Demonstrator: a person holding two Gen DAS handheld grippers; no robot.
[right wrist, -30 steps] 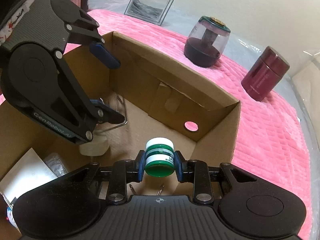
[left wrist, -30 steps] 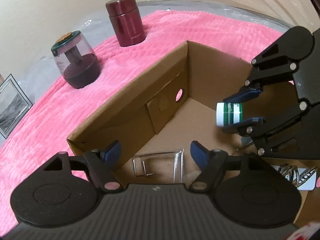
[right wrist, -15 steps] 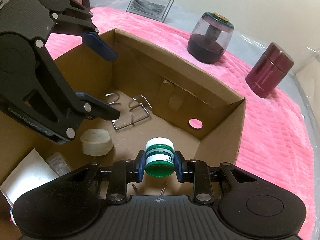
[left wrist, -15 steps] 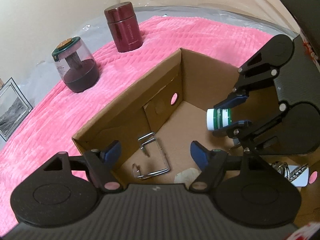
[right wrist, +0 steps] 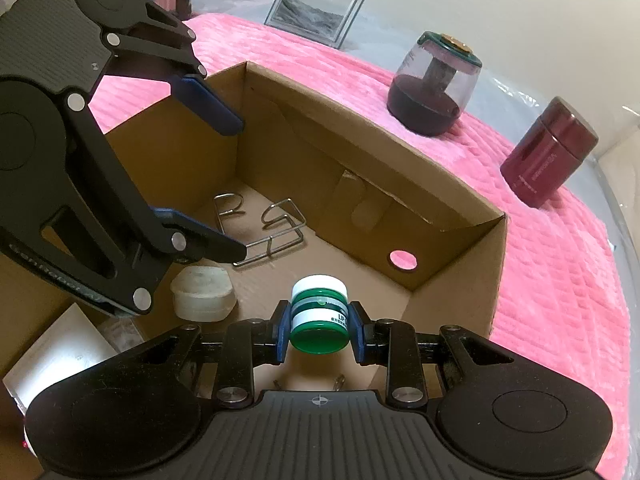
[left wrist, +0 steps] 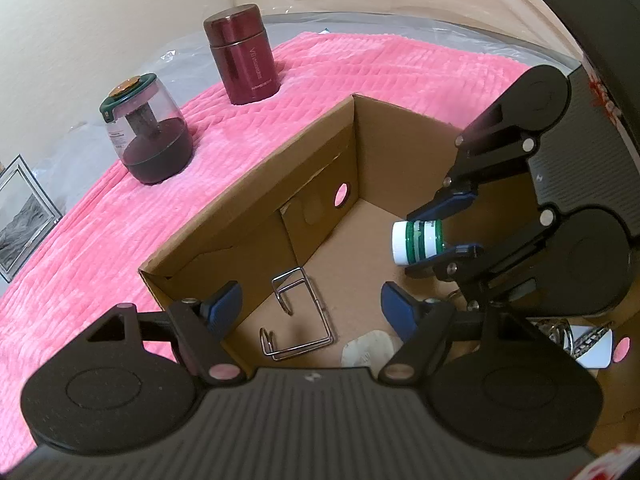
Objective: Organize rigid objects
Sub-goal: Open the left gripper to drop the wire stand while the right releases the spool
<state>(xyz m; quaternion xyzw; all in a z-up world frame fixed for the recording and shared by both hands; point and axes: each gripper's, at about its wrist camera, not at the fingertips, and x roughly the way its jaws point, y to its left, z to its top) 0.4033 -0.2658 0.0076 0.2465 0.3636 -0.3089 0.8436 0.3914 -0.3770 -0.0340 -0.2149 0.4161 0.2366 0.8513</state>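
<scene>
My right gripper [right wrist: 319, 326] is shut on a small green and white jar [right wrist: 319, 314] and holds it above the floor of an open cardboard box [right wrist: 440, 216]. The jar [left wrist: 418, 242] and right gripper [left wrist: 444, 232] also show in the left wrist view, over the box [left wrist: 256, 216]. My left gripper [left wrist: 312, 308] is open and empty above the box's near-left corner; it shows in the right wrist view [right wrist: 224, 184] too. A bent wire holder [left wrist: 298, 320] and a cream round lidded tub [right wrist: 202, 294] lie on the box floor.
On the pink quilted cloth [left wrist: 120, 232] behind the box stand a clear jar with a dark base and green lid [left wrist: 146, 136] and a dark red canister [left wrist: 242, 54]. A framed picture [right wrist: 316, 8] leans at the back. A white card [right wrist: 56, 356] lies in the box.
Both grippers have risen and drawn back from the box floor. The wire holder and cream tub have come into plain sight. The jar stays gripped.
</scene>
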